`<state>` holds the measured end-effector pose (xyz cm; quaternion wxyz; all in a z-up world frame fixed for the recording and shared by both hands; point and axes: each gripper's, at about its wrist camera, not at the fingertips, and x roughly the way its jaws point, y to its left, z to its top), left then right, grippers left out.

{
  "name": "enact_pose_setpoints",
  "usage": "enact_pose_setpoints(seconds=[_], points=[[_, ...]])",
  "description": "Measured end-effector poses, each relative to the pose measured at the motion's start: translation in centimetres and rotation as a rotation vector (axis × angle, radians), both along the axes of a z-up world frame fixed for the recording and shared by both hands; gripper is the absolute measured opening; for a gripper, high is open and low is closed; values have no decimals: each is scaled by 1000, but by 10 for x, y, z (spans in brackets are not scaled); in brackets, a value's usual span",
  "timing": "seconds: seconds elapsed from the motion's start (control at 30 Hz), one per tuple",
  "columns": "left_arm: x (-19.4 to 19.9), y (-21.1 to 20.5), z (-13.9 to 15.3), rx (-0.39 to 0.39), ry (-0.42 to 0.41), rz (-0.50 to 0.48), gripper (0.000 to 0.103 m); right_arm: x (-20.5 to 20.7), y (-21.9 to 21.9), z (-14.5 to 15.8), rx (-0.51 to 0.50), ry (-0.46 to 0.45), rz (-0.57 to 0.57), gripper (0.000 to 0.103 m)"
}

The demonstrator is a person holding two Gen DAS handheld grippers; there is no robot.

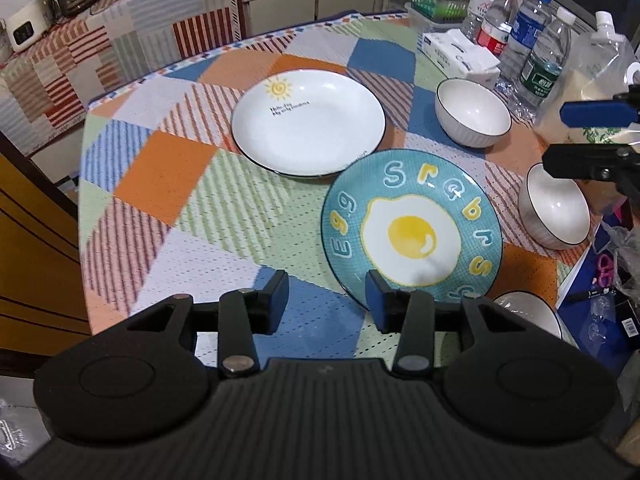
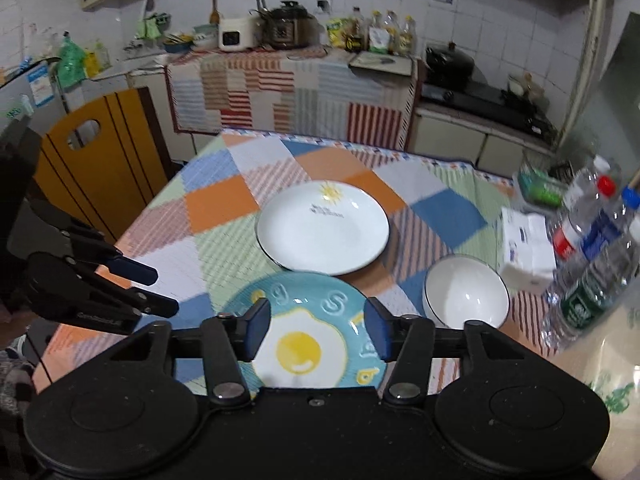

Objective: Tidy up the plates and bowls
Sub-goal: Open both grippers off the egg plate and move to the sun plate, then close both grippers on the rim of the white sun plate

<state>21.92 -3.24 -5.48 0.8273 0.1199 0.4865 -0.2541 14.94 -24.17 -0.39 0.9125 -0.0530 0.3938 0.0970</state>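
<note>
Both gripper sets, left gripper [image 1: 327, 300] and right gripper [image 2: 316, 328], gape empty, fingers covering the egg plate's [image 1: 412, 226] near rim.

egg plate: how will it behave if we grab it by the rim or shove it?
The egg plate looks like glazed ceramic with highlights on the surface, so it is probably rigid, slippery and chippable. It lies flat and shallow on the tablecloth, so it should slide, not tip. Its far edge seems to overlap the white plate; a push could knock that.
</note>
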Motion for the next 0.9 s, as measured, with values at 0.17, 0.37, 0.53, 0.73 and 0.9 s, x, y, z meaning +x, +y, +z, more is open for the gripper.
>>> enact_pose_setpoints(seconds=[0.17,0.37,0.53,0.73,0.9], points=[[0,4,17,-10,-35,-6,68,7,4,13,43,-33,32,73],[14,5,21,2,-81,2,89,43,3,1,93,-73,42,89],[43,7,19,24,-115,59,94,74,-6,-12,135,-86,28,89],[69,0,15,47,-218,-16,94,89,-17,-20,126,-106,-27,89],[87,-11,3,13,-244,-51,94,94,-37,-25,160,-6,-53,89]])
